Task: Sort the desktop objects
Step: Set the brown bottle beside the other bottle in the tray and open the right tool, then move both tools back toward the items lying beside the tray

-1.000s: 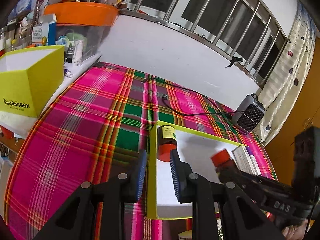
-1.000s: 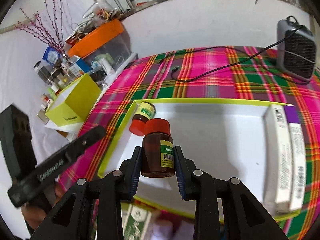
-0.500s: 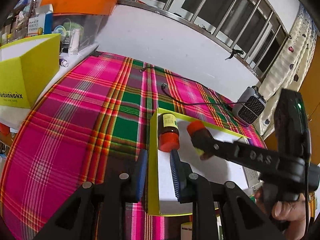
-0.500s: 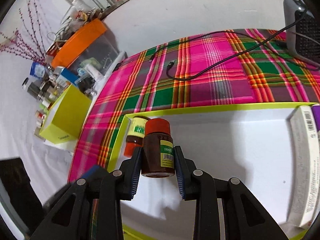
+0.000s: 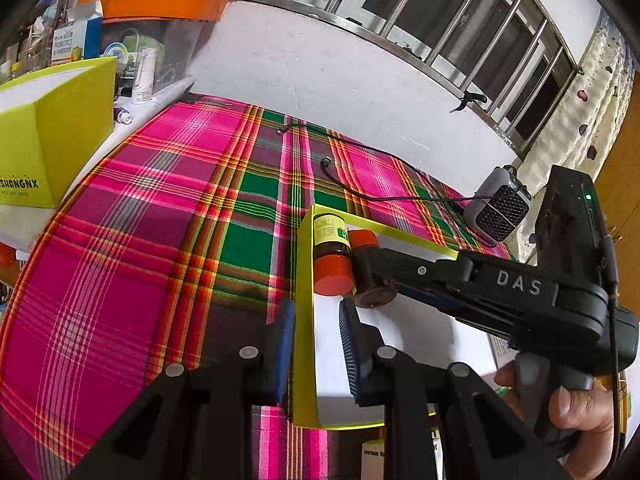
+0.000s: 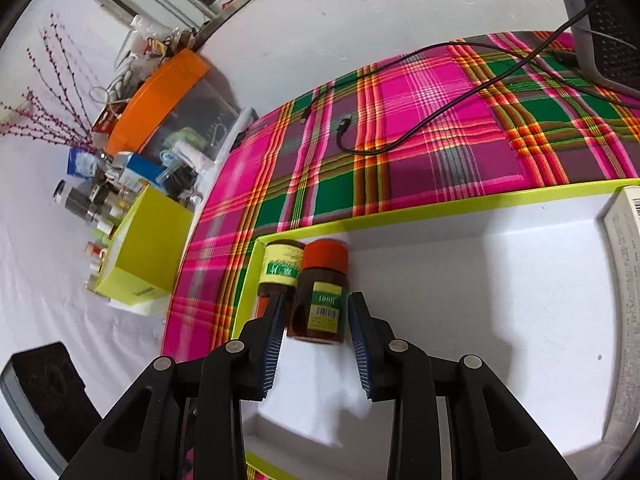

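The amber bottle [image 6: 319,304] lies in the lime-edged white tray's [image 6: 500,272] near-left corner, beside the other bottle [image 6: 280,270], on the plaid cloth [image 5: 132,240] under barred windows. The right gripper [image 6: 316,336], clamped half a second ago, now gapes around it. The left gripper [image 5: 316,340] straddles the tray wall, parted. Only its view shows the hand [image 5: 568,404].

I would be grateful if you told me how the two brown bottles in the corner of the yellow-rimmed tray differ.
The brown bottle with the yellow label lies against the yellow-rimmed tray wall, its cap toward the camera; the brown bottle with the green label points its cap away. The second sits between the right gripper's open jaws; the first is outside them. Both have red caps and lie side by side.
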{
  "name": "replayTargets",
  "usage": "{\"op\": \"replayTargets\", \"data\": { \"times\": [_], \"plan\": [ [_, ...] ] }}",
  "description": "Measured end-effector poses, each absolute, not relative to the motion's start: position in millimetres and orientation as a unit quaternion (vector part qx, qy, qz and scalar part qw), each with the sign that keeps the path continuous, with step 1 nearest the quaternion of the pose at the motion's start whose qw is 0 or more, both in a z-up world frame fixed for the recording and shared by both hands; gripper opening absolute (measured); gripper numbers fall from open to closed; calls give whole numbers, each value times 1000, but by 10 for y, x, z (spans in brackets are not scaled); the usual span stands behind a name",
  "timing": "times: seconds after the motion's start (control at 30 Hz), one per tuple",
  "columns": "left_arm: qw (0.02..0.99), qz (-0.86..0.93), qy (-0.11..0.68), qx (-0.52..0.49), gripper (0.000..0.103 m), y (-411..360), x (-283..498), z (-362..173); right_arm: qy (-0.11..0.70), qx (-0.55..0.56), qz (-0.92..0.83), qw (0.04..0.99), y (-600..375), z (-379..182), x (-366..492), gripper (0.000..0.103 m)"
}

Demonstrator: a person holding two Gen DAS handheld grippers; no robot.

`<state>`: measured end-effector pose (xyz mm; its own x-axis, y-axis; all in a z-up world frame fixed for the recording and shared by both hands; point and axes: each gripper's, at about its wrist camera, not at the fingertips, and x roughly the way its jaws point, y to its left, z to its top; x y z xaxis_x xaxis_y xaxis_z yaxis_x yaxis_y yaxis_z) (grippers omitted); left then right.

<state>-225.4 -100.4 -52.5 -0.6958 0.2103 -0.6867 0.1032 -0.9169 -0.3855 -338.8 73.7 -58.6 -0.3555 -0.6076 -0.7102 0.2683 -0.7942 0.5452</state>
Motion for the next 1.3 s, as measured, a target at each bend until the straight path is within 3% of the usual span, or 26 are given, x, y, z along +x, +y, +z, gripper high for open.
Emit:
{"op": "replayTargets", "data": {
  "times": [0.23, 1.3],
  "plan": [
    [35, 898, -197, -392, 22, -973, -2261, -537, -164, 490, -814, 266, 685, -583, -3427, 27],
    [27, 906, -183, -380, 22, -954, -2216, -476, -134, 473, -818, 297, 903, -353, -3092, 30]
  ]
}}
